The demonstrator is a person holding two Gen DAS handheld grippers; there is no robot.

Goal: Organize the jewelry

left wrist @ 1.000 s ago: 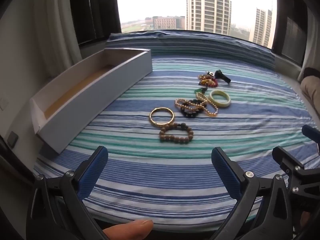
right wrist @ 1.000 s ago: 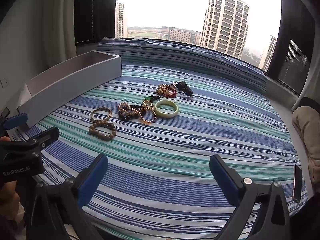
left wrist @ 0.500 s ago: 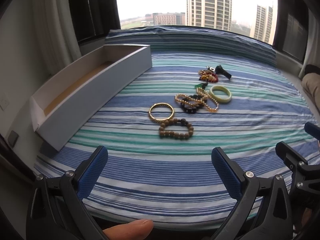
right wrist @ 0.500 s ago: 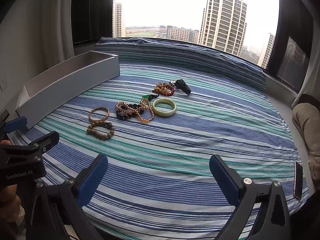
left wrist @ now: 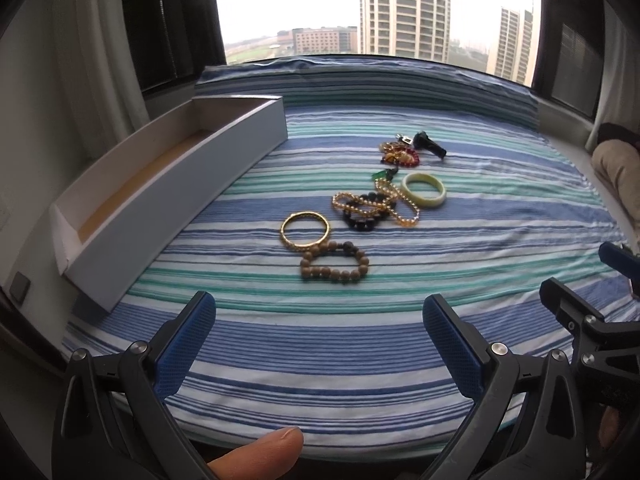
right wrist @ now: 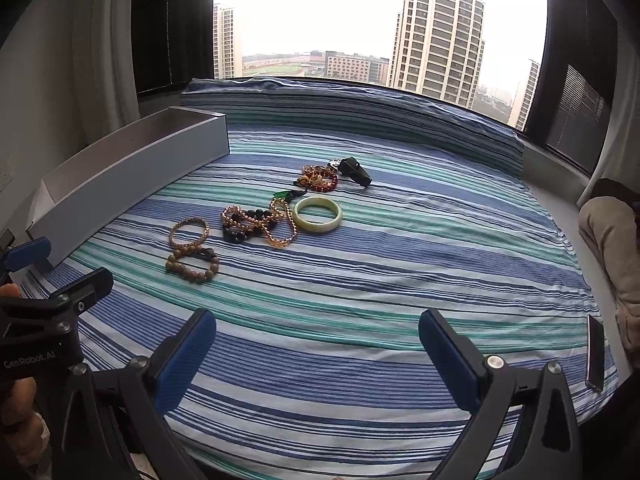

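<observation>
Jewelry lies in a loose row on the striped cloth (left wrist: 360,320): a wooden bead bracelet (left wrist: 334,263) (right wrist: 192,265), a gold bangle (left wrist: 306,229) (right wrist: 189,232), tangled gold chains with dark beads (left wrist: 374,209) (right wrist: 258,223), a pale green jade bangle (left wrist: 424,189) (right wrist: 317,214), a red bead cluster (left wrist: 400,155) (right wrist: 318,178) and a small black object (left wrist: 430,145) (right wrist: 355,169). A long white box (left wrist: 168,184) (right wrist: 132,178) lies open at the left. My left gripper (left wrist: 320,344) and right gripper (right wrist: 316,350) are both open, empty, well short of the jewelry.
A window with tower blocks outside runs behind the cushioned ledge. A beige cushion (right wrist: 612,236) lies at the right edge, and a phone (right wrist: 595,354) rests near the cloth's right front corner. The right gripper's body (left wrist: 592,328) shows at the left view's right side.
Both grippers have drawn back and risen slightly, so the jewelry sits a little farther off in both views. Nothing on the cloth has moved.
</observation>
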